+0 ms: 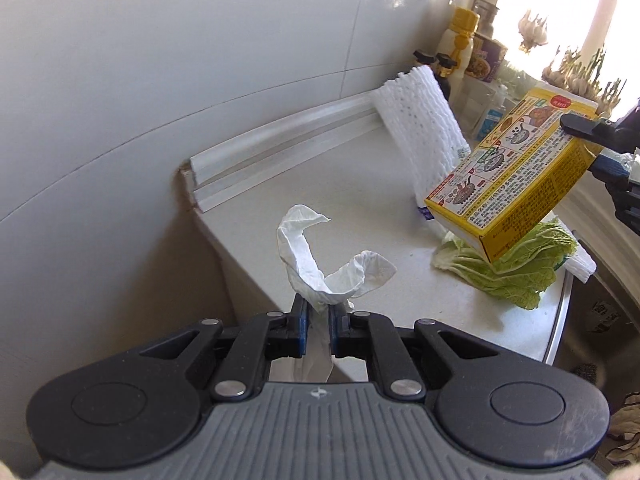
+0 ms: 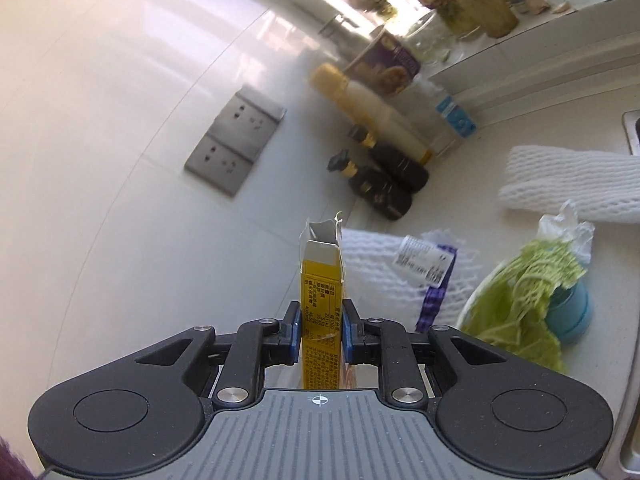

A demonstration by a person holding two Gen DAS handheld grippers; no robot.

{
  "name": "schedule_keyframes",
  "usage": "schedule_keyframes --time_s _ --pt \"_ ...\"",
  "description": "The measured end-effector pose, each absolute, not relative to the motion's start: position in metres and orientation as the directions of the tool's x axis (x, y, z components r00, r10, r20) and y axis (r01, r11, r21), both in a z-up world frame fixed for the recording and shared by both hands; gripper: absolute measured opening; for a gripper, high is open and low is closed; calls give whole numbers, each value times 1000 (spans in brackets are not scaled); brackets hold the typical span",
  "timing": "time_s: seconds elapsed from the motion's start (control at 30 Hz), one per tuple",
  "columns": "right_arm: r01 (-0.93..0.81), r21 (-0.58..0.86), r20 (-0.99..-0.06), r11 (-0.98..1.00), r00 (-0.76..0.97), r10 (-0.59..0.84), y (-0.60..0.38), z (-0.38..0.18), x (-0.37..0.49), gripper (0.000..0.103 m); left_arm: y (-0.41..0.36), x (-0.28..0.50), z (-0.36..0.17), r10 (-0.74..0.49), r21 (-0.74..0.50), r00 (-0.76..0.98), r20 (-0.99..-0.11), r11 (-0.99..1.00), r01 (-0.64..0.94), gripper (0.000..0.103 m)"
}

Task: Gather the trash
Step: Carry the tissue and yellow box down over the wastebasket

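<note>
My left gripper [image 1: 318,307] is shut on a crumpled white paper tissue [image 1: 320,268], held above the counter's left end. My right gripper [image 2: 321,312] is shut on an opened yellow carton box [image 2: 322,292]; in the left wrist view the box [image 1: 516,172] hangs tilted in the air at the right, with the right gripper's fingers [image 1: 584,128] on its end. Green cabbage leaves [image 1: 512,268] lie on the counter under the box, also in the right wrist view [image 2: 524,304]. A white foam net sleeve [image 1: 420,132] leans near the wall.
The white counter [image 1: 320,184] meets a tiled wall with sockets [image 2: 236,140]. Sauce bottles [image 2: 384,184], a yellow-capped bottle [image 1: 460,44] and a purple tub [image 2: 388,60] stand at the back. A sink [image 1: 600,320] lies right. Another foam sleeve [image 2: 572,184] and a blue cup [image 2: 572,312] sit near the cabbage.
</note>
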State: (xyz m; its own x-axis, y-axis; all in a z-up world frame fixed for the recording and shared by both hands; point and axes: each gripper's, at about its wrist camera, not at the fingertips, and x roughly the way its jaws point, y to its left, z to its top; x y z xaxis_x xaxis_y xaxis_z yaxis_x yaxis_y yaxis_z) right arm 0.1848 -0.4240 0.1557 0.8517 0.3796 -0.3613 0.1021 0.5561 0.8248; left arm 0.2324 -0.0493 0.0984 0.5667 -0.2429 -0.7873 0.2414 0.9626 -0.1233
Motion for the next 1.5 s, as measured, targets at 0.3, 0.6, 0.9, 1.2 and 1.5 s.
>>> schedule_keyframes --time_s 0.3,0.6,0.9,1.2,1.5 --pt "-66 735 -422 675 734 532 -322 152 182 19 32 215 55 -168 -169 513 -842 985 45 9" --pt "-208 604 -544 770 598 589 -213 101 179 19 84 213 -17 -93 -144 389 -916 984 -104 9" --pt "-241 500 -692 832 467 551 -147 17 194 19 89 237 -88 -64 -101 315 -947 990 -103 10" --pt "-252 382 -787 889 415 456 -118 -45 201 20 86 262 -140 -35 -64 283 -959 994 -94 10" --pt "-259 327 -836 909 370 406 -108 -98 213 20 84 274 -185 -28 -55 251 -968 993 -100 10"
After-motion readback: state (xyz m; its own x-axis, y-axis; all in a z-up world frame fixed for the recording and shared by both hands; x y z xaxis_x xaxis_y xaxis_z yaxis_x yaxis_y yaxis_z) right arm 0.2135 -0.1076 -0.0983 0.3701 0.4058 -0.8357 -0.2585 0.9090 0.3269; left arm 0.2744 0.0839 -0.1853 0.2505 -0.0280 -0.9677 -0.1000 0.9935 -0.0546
